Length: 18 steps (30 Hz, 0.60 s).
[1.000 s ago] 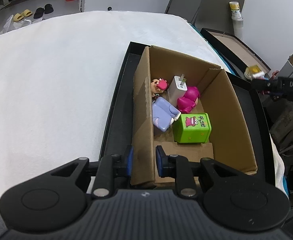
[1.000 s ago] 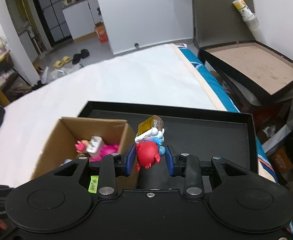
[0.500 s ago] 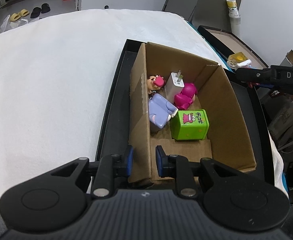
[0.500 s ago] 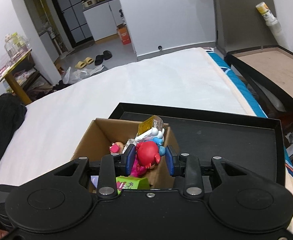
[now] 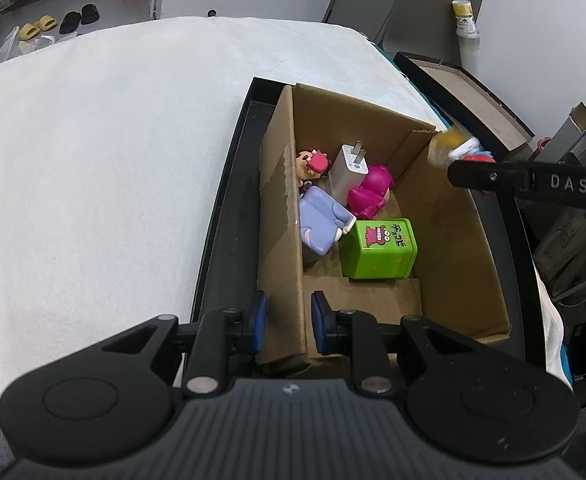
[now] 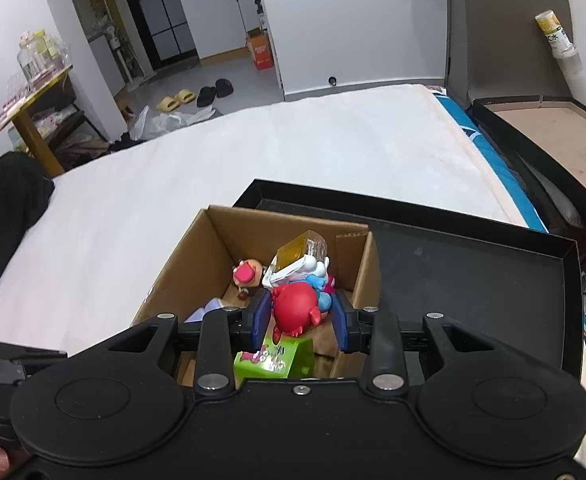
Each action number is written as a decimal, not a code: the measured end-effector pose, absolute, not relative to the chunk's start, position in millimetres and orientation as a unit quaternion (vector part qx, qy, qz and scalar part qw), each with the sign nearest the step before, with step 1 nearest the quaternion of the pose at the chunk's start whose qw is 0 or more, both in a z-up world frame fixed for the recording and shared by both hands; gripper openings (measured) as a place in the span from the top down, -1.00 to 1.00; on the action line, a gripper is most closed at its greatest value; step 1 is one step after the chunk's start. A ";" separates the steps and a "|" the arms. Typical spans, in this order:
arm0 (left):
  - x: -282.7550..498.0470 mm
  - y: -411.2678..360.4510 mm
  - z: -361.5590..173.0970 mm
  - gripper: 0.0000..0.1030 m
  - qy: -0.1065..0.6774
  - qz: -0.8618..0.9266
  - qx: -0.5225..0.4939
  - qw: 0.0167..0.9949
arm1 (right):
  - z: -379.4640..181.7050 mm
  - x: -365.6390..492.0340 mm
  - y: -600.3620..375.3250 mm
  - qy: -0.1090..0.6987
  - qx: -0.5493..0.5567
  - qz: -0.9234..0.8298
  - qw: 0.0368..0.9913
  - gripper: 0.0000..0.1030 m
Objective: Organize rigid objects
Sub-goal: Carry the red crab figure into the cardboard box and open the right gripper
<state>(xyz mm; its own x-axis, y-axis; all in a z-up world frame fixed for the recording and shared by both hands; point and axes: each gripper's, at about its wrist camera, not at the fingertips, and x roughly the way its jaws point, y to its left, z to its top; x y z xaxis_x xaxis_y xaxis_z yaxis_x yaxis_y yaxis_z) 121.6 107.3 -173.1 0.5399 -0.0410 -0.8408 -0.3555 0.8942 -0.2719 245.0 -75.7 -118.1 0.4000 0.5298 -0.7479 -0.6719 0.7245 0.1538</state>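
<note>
An open cardboard box [image 5: 453, 240] stands in a black tray [image 5: 221, 216]. In it lie a green tin [image 5: 379, 249], a white charger [image 5: 347, 170], a pink figure [image 5: 371, 196], a lilac figure [image 5: 319, 220] and a small doll [image 5: 311, 164]. My left gripper [image 5: 287, 322] is shut on the box's near left wall [image 5: 279, 240]. My right gripper [image 6: 300, 316] is shut on a red, blue and white toy figure [image 6: 295, 306] with a yellow block on top, held above the box's right side [image 6: 363, 264]. It shows blurred in the left wrist view [image 5: 451, 148].
The tray lies on a white bed cover [image 5: 93, 160]. A second black box with its lid up [image 6: 541, 132] stands beyond the bed's right edge. Shoes [image 6: 197, 96] and a yellow table [image 6: 37, 96] are on the floor behind.
My right gripper has carried the toy figure leftward from over the tray to over the box. My left gripper has kept its hold on the box wall.
</note>
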 end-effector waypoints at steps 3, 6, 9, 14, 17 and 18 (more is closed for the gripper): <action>121.3 107.3 -173.3 0.56 0.471 0.092 -0.210 0.852 | -115.0 243.9 -80.1 0.414 -0.084 0.360 0.832 -0.06; 121.5 107.2 -173.3 0.56 0.470 0.095 -0.210 0.852 | -108.5 244.2 -90.7 0.407 -0.068 0.357 0.838 -0.14; 122.8 106.6 -173.3 0.56 0.472 0.100 -0.206 0.851 | -104.0 248.0 -97.6 0.406 -0.054 0.355 0.841 -0.14; 125.1 105.7 -169.8 0.56 0.475 0.107 -0.201 0.850 | -105.4 252.4 -103.3 0.407 -0.049 0.347 0.843 -0.14; 124.2 106.2 -163.9 0.56 0.473 0.109 -0.203 0.850 | -103.9 253.2 -109.6 0.412 -0.039 0.344 0.843 -0.14; 124.6 106.4 -161.9 0.56 0.474 0.108 -0.204 0.850 | -102.8 252.8 -112.1 0.413 -0.035 0.343 0.843 -0.14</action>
